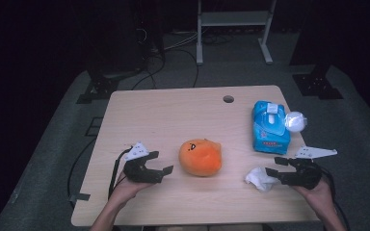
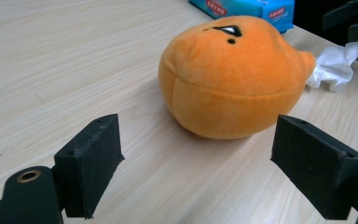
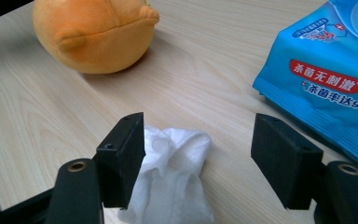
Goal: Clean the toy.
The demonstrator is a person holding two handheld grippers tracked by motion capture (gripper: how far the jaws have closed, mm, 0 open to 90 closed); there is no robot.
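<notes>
Both grippers stand released: the left gripper faces the plush just ahead of its spread jaws, seemingly lined up to steady it, while the wipe lies between the right gripper's jaws against one pad, unpinched, apparently ready for pickup.

Matt plush toy, crumpled paper tissue, glossy plastic wipes pack

A pale wooden bench stands on grey floor in a dark room, a white metal frame behind.
</notes>
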